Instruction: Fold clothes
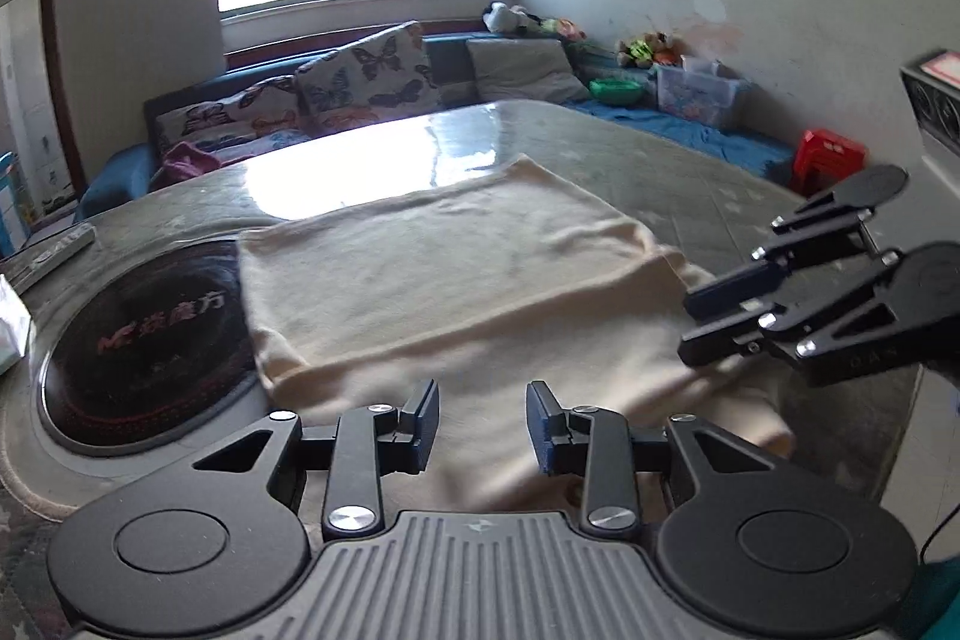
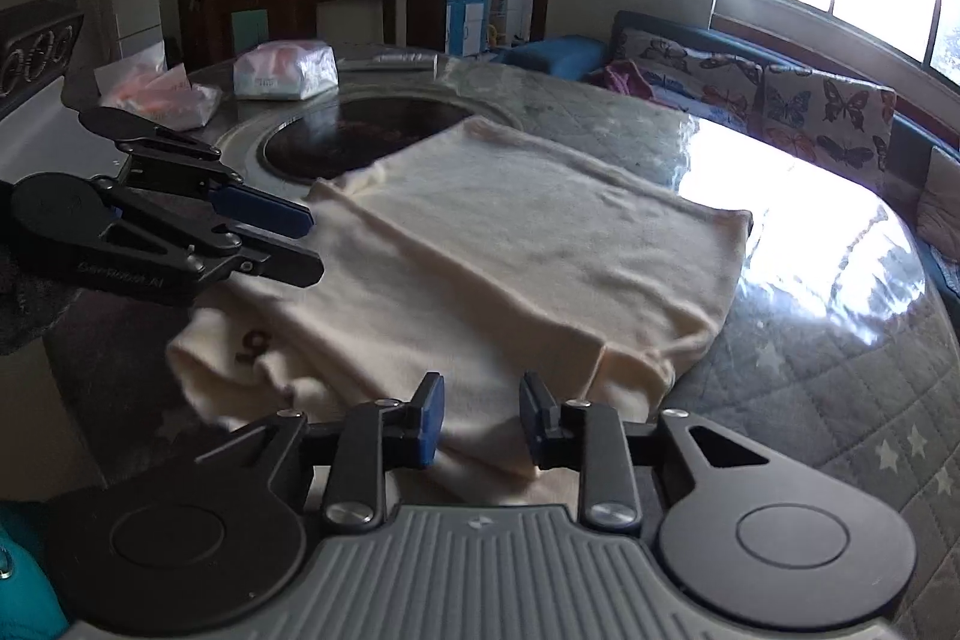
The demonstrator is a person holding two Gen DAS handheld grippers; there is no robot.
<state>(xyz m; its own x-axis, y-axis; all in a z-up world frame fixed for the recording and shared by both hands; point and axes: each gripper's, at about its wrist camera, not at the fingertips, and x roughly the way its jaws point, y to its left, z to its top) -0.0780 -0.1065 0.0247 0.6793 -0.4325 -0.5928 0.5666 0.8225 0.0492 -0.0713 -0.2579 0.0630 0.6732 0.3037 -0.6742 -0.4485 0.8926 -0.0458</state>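
Ahead of both sets of fingers, the cream garment [image 1: 456,268] lies partly folded on the table [image 1: 690,172]. Left gripper [image 1: 483,424] and right gripper [image 2: 482,418] stand part-open over its near edge, gripping nothing. Judged step: between folds. Next move requires pinching the near edge.

Soft matt cream cloth garment [image 1: 456,268], glossy glass-topped table [image 1: 708,196]
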